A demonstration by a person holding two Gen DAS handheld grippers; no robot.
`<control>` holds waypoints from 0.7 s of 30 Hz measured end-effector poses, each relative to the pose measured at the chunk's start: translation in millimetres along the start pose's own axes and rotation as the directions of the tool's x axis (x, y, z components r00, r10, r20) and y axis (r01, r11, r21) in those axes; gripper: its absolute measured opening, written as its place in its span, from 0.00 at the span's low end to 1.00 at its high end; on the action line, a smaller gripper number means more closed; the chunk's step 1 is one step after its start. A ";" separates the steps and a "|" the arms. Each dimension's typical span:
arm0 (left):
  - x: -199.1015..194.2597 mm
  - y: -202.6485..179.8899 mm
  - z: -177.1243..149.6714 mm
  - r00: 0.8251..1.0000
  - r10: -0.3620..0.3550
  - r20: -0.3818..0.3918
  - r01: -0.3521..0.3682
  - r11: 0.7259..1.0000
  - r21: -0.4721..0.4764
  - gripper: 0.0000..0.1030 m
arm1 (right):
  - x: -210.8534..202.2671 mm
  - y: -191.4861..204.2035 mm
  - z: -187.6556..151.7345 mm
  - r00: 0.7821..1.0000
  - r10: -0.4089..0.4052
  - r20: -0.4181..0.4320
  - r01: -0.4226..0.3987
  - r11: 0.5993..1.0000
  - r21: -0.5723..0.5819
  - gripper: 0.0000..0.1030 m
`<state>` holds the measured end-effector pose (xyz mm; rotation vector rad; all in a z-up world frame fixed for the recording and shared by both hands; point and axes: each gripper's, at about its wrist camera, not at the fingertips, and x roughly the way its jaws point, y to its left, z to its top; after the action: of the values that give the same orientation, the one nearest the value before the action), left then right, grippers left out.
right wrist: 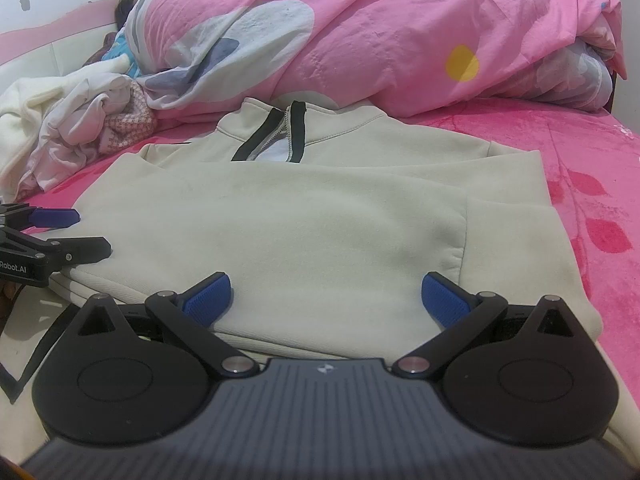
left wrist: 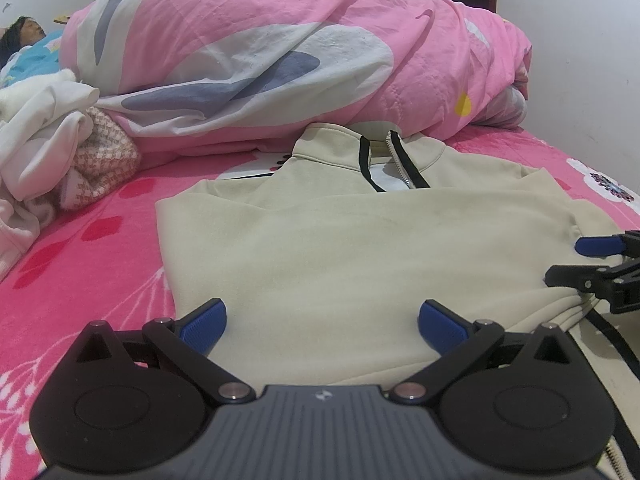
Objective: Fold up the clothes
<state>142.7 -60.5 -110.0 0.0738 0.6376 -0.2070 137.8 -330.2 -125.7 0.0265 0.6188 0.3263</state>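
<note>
On the bed (left wrist: 80,256), over its plush hot-pink sheet with red leaf prints, a cream fleece sweatshirt (left wrist: 340,248) lies flat, folded into a rough rectangle, its stand-up collar and black-edged zipper (left wrist: 400,164) at the far end. My left gripper (left wrist: 322,326) and right gripper (right wrist: 326,300) hover low over its near hem, both jaws spread wide, ribbed blue pads gripping nothing. Behind it bulges a puffy pink quilt (left wrist: 280,40) (grey and white blotches), with crumpled white clothes (left wrist: 44,132) to the left.
</note>
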 end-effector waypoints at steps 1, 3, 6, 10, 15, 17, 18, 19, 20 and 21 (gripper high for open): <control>-0.1 0.3 0.0 1.000 0.000 0.000 0.000 1.000 0.000 1.00 | 0.0 0.1 0.0 1.000 0.000 0.000 0.000 1.000 0.000 0.99; -0.1 0.3 -0.1 1.000 0.000 0.000 0.000 1.000 0.000 1.00 | 0.0 -0.1 0.0 1.000 0.000 0.000 0.000 1.000 0.000 0.99; 0.0 0.1 0.2 1.000 -0.001 0.000 0.001 1.000 -0.001 1.00 | 0.0 -0.1 0.0 1.000 0.000 0.000 0.000 1.000 0.000 0.99; 0.3 -0.1 0.6 1.000 -0.002 -0.001 0.002 1.000 -0.002 1.00 | 0.1 0.0 0.0 1.000 0.000 0.000 0.000 1.000 0.000 0.99; 0.5 0.9 0.9 1.000 -0.003 -0.001 0.003 1.000 -0.003 1.00 | 0.6 -0.5 0.2 1.000 -0.001 0.001 0.001 1.000 0.000 0.99; 0.4 0.7 0.8 1.000 -0.003 -0.001 0.003 1.000 -0.003 1.00 | 0.8 -0.6 0.2 1.000 -0.002 0.001 0.002 1.000 -0.001 0.99; 0.4 0.6 0.8 1.000 -0.003 -0.001 0.003 1.000 -0.003 1.00 | 0.8 -0.8 0.3 1.000 -0.002 0.001 0.002 1.000 0.000 0.99; 0.4 0.6 0.9 1.000 -0.003 -0.001 0.003 1.000 -0.003 1.00 | 0.8 -0.8 0.3 1.000 -0.002 0.001 0.002 1.000 0.000 0.99; 0.4 0.7 0.9 1.000 -0.003 -0.001 0.003 1.000 -0.004 1.00 | 0.7 -0.6 0.2 1.000 -0.002 0.001 0.002 1.000 0.000 0.99; 0.4 0.6 0.9 1.000 -0.003 -0.001 0.003 1.000 -0.004 1.00 | 0.7 -0.7 0.2 1.000 -0.002 0.001 0.002 1.000 0.000 0.99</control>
<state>143.7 -60.1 -109.5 0.0693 0.6395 -0.2085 138.7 -330.6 -126.0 0.0260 0.6177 0.3245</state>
